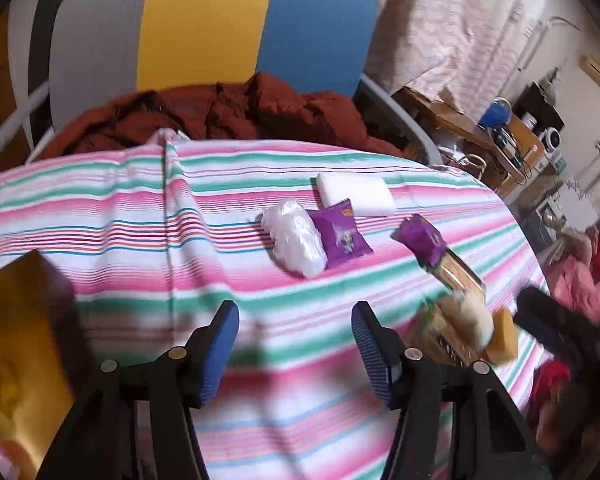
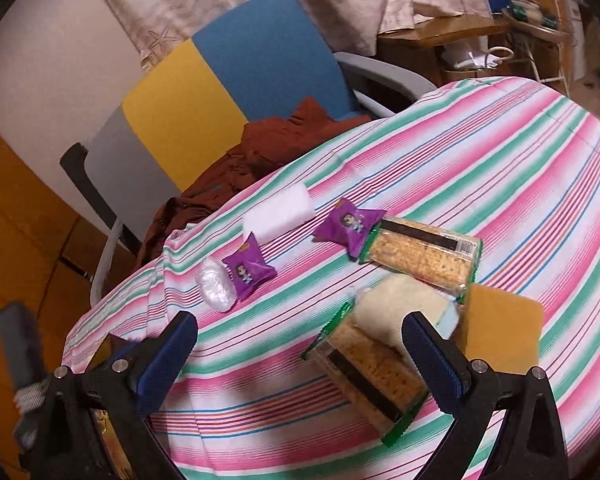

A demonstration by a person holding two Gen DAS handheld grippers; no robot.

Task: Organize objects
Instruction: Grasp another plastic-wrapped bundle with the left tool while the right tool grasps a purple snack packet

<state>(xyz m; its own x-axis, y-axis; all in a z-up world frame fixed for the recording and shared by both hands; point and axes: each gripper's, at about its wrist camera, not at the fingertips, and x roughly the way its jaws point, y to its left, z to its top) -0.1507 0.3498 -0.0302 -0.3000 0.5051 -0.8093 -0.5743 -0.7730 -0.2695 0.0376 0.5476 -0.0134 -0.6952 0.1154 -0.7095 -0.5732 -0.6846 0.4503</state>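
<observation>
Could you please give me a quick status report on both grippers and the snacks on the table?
Left gripper open, empty, over striped cloth. Right gripper open, empty, near cracker pack. Purple packets untouched. Nothing in the way.

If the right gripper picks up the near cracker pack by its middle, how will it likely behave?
The near cracker pack looks stiff, a block of stacked crackers in clear wrap, so it probably won't sag. The glossy film may slip between the pads. The crackers seem brittle; a hard squeeze could crack them. A pale sponge leans on its far end and may shift when it lifts.
</observation>
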